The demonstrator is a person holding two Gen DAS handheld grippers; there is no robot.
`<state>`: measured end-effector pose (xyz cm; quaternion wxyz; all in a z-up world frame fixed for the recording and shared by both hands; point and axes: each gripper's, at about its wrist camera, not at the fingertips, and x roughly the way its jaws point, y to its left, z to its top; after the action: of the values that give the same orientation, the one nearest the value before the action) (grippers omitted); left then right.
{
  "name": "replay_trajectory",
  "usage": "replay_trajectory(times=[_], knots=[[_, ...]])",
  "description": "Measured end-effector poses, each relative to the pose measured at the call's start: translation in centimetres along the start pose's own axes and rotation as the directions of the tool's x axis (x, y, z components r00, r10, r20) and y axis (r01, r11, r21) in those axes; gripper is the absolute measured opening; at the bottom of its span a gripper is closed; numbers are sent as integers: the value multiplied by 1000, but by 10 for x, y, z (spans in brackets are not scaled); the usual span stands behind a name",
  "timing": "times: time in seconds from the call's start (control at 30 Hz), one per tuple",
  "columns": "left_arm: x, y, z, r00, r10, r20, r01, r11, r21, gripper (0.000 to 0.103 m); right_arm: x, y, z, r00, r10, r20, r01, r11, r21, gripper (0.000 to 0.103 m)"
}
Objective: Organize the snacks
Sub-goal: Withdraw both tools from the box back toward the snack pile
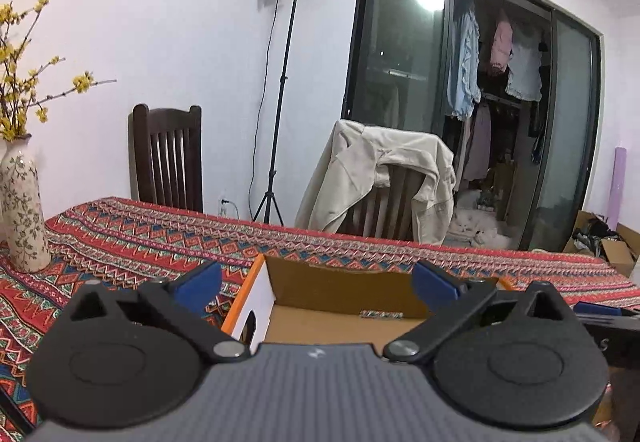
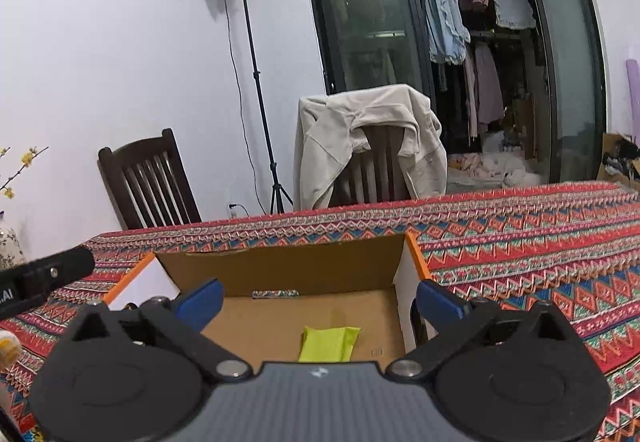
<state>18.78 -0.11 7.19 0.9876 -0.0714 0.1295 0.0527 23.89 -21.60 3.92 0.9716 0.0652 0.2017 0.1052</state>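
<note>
An open cardboard box with an orange rim stands on the patterned tablecloth; it also shows in the right wrist view. A yellow-green snack packet lies on the box floor. My left gripper is open and empty, held above the box's near side. My right gripper is open and empty, just above the box with the packet below it. Part of the left gripper shows at the left edge of the right wrist view.
A floral vase with yellow blossom branches stands on the table at the left. Two dark wooden chairs stand behind the table, one draped with a beige jacket. A light stand stands by the wall.
</note>
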Motion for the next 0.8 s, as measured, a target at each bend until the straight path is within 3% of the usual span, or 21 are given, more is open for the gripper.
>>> replay_trajectory(times=[0.37, 0.8], knots=[[-48, 5, 7, 1000, -28, -4, 28, 1000, -4, 103, -55, 12, -1, 1000, 2, 21, 0, 996, -91, 103], [-98, 26, -30, 996, -54, -73, 56, 998, 26, 103, -108, 6, -55, 998, 42, -45, -47, 993, -111, 103]])
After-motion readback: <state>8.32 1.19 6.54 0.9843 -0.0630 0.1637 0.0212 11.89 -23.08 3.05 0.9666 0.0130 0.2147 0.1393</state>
